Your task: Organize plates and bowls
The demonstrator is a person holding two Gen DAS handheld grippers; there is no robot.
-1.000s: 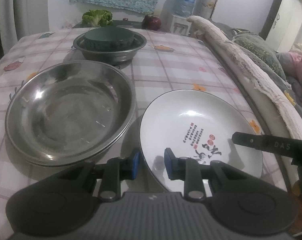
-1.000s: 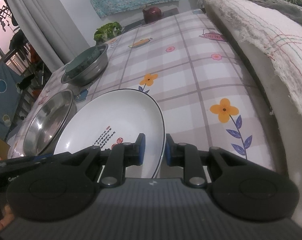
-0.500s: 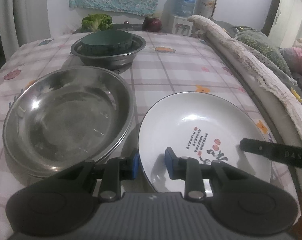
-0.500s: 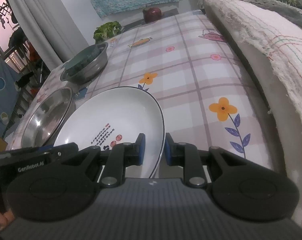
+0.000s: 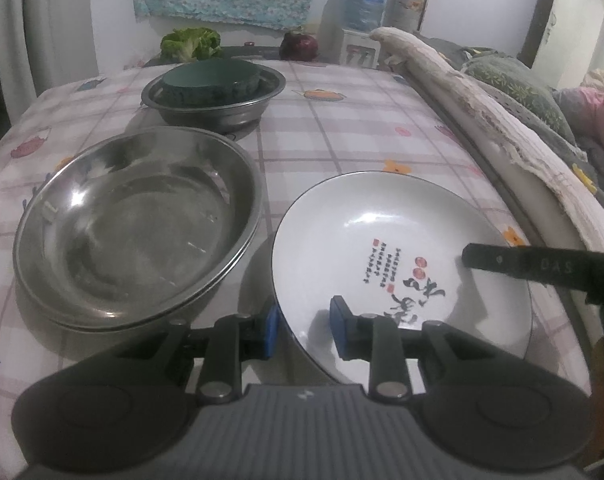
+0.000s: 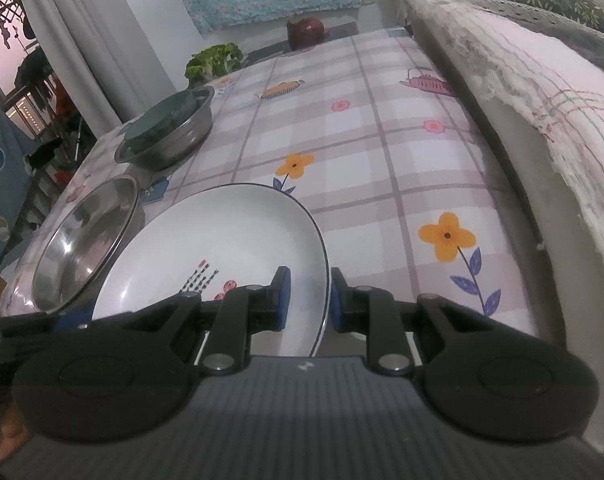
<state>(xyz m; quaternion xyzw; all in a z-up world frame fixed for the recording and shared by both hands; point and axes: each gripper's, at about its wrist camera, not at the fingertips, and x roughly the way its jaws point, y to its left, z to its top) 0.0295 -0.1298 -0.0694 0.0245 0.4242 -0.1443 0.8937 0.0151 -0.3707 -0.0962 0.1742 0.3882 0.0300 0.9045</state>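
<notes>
On the left of the checked tablecloth [image 5: 341, 128] lies a wide stainless steel basin [image 5: 138, 224], which looks like two nested pans by its doubled rim; it rests flat, just beside the white plate [image 5: 397, 240], their rims close together without clearly touching. Behind the basin stands a smaller steel bowl [image 5: 214, 100] with a dark green bowl [image 5: 210, 80] turned upside down inside it. Further back sit a head of green lettuce [image 5: 190, 42] and a dark red round vegetable [image 5: 298, 46].

The left gripper [image 5: 302, 332] straddles the near-left rim of the white plate: its left blue pad is outside the rim, its right pad over the plate's inner face. The jaws stand narrowly apart with daylight on both sides of the rim, so they bracket it rather than pinch it.

The white plate, printed with black calligraphy and red marks, sits near the front edge of the table, tilted slightly, its right side raised.

The right gripper [image 6: 305, 296] takes the plate's right rim between its pads: the left pad over the inner face, the right pad outside. The gap is small and the rim fills most of it; whether the pads actually press the rim cannot be told.

To the right runs a sofa edge draped in a frayed white blanket [image 6: 521, 80].
</notes>
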